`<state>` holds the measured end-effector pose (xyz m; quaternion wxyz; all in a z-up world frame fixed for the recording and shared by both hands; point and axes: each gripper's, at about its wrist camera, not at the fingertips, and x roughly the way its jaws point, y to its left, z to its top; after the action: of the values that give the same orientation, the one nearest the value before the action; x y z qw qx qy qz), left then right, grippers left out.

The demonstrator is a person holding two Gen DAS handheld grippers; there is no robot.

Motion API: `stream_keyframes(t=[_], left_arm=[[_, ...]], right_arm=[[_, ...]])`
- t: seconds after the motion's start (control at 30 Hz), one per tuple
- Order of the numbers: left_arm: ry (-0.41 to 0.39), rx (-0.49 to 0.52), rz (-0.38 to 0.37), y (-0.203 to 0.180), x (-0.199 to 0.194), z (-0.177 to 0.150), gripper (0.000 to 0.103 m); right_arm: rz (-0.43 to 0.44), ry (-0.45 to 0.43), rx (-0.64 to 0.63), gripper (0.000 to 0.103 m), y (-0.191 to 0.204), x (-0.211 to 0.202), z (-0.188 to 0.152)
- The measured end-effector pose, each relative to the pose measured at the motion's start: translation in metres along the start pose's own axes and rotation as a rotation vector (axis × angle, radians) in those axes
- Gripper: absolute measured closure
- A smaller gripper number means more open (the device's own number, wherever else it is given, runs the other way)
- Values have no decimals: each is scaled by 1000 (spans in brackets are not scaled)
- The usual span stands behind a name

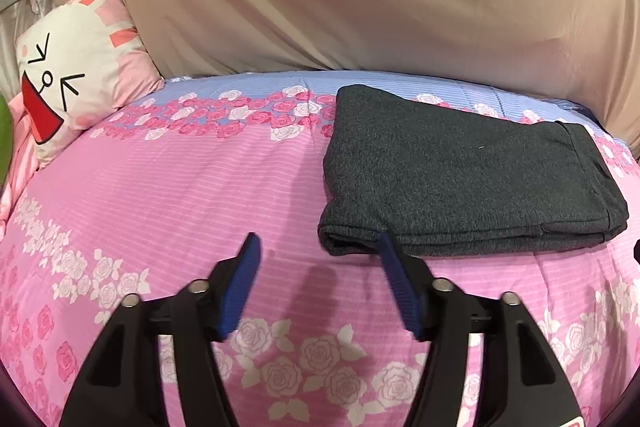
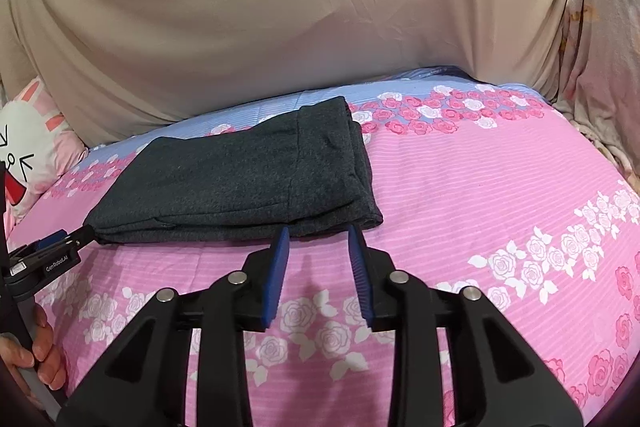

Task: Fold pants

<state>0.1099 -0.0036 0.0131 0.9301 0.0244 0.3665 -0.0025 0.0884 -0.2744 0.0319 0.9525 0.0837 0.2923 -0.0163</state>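
Just beyond my jaws, the pants lie folded, soft and limp. Left gripper wide, right gripper narrowly parted, both empty. I'd take hold at the thick near fold.

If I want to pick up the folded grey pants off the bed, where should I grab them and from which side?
Probably grip the pants at the thick folded edge nearest the grippers, coming in low from the near side. There the layers stack into one rounded roll above the bedspread, so the jaws could close over all of them. Both the left gripper and right gripper are open and empty in front of that edge.
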Motion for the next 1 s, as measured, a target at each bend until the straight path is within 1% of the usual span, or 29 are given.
stream_keyframes(t=[0.07,0.1,0.13,0.2,0.27,0.33,0.4,0.5,0.73,1.0], left_arm=[[-26,13,16,-2,-7,-2,30],[-40,22,26,-4,-10,-3,23],[-51,30,29,-6,-13,-4,19],[-76,55,25,-10,-19,-5,19],[-81,72,24,-13,-20,-6,18],[-77,74,26,-14,-20,-6,18],[-69,65,20,-13,-20,-7,17],[-56,59,8,-12,-19,-7,17],[-38,46,-16,-10,-16,-7,17],[-34,44,-18,-10,-14,-7,17]], right_arm=[[-1,-4,-6,67,2,-3,-2],[-2,-5,-9,64,3,-4,-2],[-4,-8,-13,61,4,-5,-3],[-10,-10,-18,47,6,-6,-3],[-17,-7,-24,46,7,-5,-3],[-29,-2,-32,42,9,-5,-4],[-40,-4,-42,35,12,-6,-5],[-44,-3,-55,29,15,-6,-5],[-35,18,-41,29,11,-2,-5],[-34,19,-38,28,10,-2,-5]])
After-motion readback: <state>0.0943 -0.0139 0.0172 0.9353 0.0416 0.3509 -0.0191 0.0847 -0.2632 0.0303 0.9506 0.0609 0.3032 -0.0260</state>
